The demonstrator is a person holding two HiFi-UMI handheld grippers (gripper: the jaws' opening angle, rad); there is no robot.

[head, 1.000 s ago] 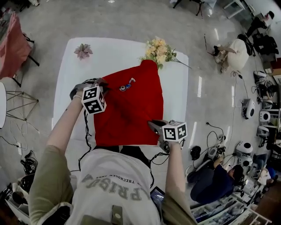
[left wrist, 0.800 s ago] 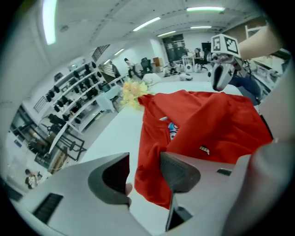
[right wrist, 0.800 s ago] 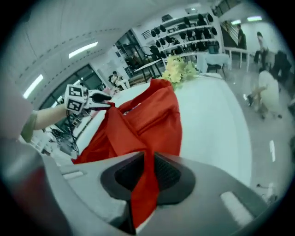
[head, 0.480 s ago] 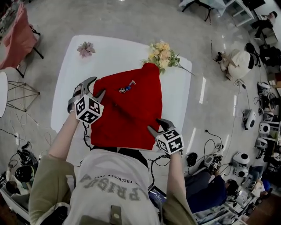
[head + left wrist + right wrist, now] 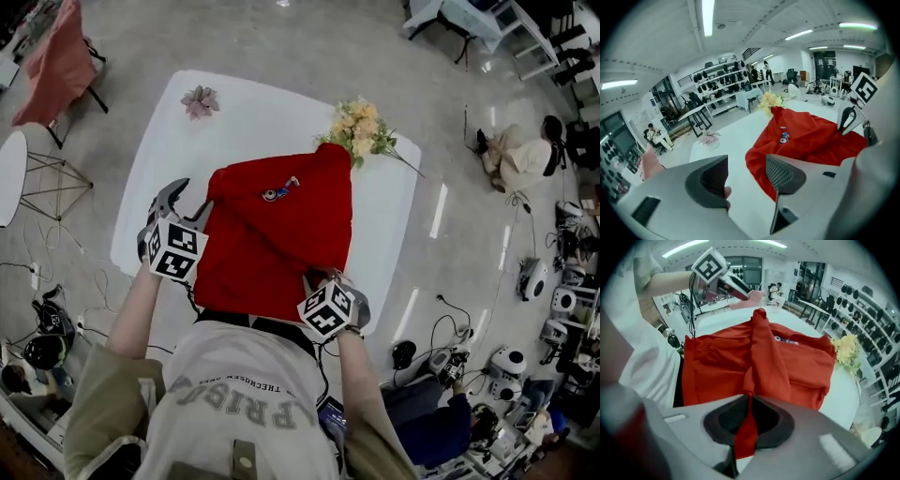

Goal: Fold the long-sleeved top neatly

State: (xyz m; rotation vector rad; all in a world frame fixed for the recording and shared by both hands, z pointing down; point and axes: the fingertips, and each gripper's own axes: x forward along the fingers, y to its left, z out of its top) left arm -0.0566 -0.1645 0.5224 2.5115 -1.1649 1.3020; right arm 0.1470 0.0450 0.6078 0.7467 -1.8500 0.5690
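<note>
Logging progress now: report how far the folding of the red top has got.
Done: the red top lies on the white table as a compact block, no sleeve trailing out. In hand: the right gripper has just closed on a pinch of its near edge; the left gripper has just opened, empty, beside the top. Left: it looks rumpled, so probably another fold and smoothing.

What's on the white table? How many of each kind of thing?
red top: 1
flowers: 2, a yellow flower bunch and a pink flower
Total: 3
</note>
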